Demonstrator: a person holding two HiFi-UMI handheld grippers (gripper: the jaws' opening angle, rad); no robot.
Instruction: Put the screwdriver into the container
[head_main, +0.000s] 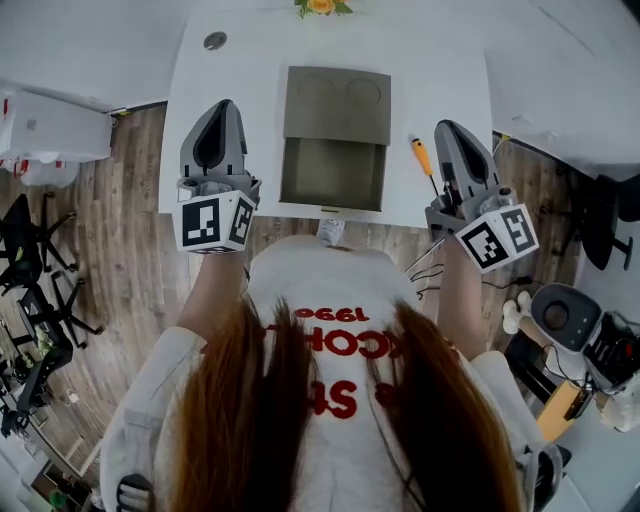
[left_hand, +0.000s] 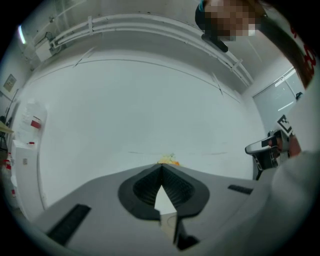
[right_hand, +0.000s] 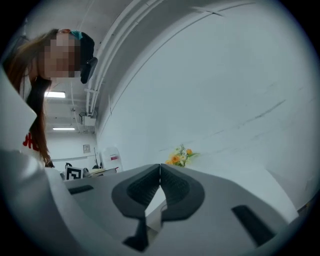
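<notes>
An orange-handled screwdriver (head_main: 423, 160) lies on the white table (head_main: 240, 65), just right of an olive-grey open container (head_main: 334, 172) with its lid folded back. My right gripper (head_main: 449, 130) hovers beside the screwdriver, a little to its right, shut and empty. My left gripper (head_main: 222, 110) is held over the table's left part, left of the container, shut with nothing in it. Both gripper views look up at a white wall past tips that meet: the left gripper (left_hand: 161, 167) and the right gripper (right_hand: 160, 166).
A bunch of orange flowers (head_main: 320, 7) stands at the table's far edge, also seen as flowers (right_hand: 180, 156). A round grey disc (head_main: 215, 41) sits at the table's far left. Office chairs (head_main: 30, 250) stand on the wooden floor to the left, equipment (head_main: 570, 320) to the right.
</notes>
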